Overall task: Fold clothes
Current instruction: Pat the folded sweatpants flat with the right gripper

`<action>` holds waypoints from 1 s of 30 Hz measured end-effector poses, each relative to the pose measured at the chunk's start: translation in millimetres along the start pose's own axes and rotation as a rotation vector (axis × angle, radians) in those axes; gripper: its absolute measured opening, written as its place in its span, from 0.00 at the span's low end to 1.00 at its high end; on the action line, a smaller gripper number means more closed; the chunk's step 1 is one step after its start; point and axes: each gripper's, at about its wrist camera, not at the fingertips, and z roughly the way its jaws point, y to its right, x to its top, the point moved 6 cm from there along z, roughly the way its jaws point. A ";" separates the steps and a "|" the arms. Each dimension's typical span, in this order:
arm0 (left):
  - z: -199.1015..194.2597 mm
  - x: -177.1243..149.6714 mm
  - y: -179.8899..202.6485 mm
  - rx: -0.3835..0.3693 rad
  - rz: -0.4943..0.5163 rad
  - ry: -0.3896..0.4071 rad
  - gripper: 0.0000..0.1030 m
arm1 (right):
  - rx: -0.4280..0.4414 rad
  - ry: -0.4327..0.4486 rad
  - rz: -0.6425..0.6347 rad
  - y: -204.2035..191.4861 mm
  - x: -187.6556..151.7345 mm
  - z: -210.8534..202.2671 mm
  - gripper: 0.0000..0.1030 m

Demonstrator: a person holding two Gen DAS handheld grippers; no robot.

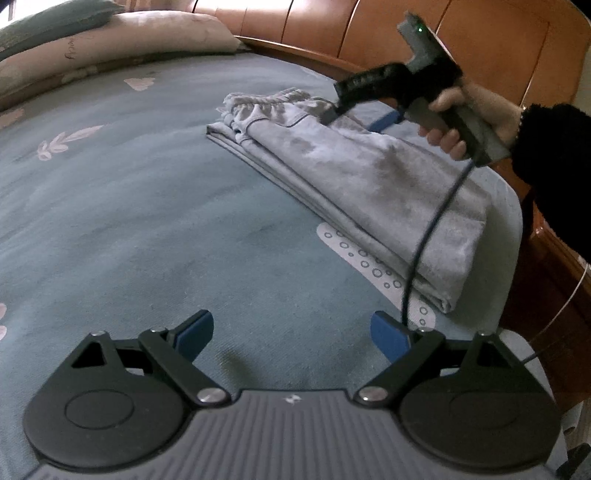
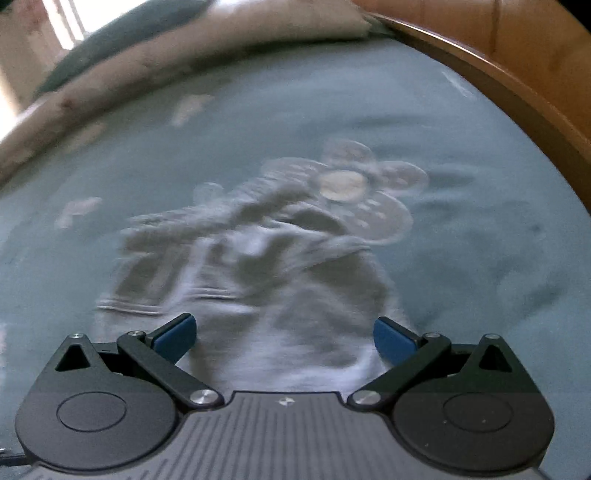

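Blue-green bedding covers the bed (image 1: pixel 147 206), with pillows (image 1: pixel 110 40) at the far end and a wooden headboard (image 1: pixel 369 26) curving behind. Near the bed's right edge lies the pair of grey trousers (image 1: pixel 354 173), already doubled lengthwise into a long strip, the gathered waistband towards the pillows and the other end towards the near edge.

Over the waistband end hangs the right hand-held gripper (image 2: pixel 284 334), carried by a person's hand (image 1: pixel 450 125) in a dark sleeve. Its blue pads stand wide apart with the cloth below and between them, not pinched. That view is blurred, so I cannot tell whether the tips touch the fabric. The left hand-held gripper (image 1: pixel 291 332) hangs over bare bedding, well apart from the trousers, its fingers also spread and empty.

My reading is that the lengthwise fold is done and the crosswise one is about to begin. The next move seems to call for the right one to close on all layers at the waistband, while the left comes across to catch or steady the strip, so the layers do not slide apart.
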 end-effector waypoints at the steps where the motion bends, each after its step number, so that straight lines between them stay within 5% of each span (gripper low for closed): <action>1: -1.6 0.0 -0.1 0.002 0.000 0.001 0.89 | -0.024 0.005 0.020 5.4 0.1 -1.3 1.00; 5: -6.2 1.2 0.0 0.010 -0.002 0.006 0.89 | 0.079 0.046 0.118 10.1 -2.9 -34.6 1.00; 9: -7.4 3.0 7.2 0.006 0.004 0.010 0.89 | 0.137 0.025 0.081 -4.0 -21.0 -59.1 1.00; 17: -19.7 -1.2 17.3 0.013 0.032 0.010 0.89 | 0.042 -0.067 0.080 0.1 -47.8 -30.1 1.00; 23: -22.9 2.4 15.4 0.027 0.021 0.024 0.89 | 0.189 -0.015 0.060 -32.6 -47.3 -50.8 1.00; 30: -26.3 -1.2 21.9 0.017 0.043 0.018 0.89 | 0.166 -0.048 0.034 -41.9 -56.5 -35.2 1.00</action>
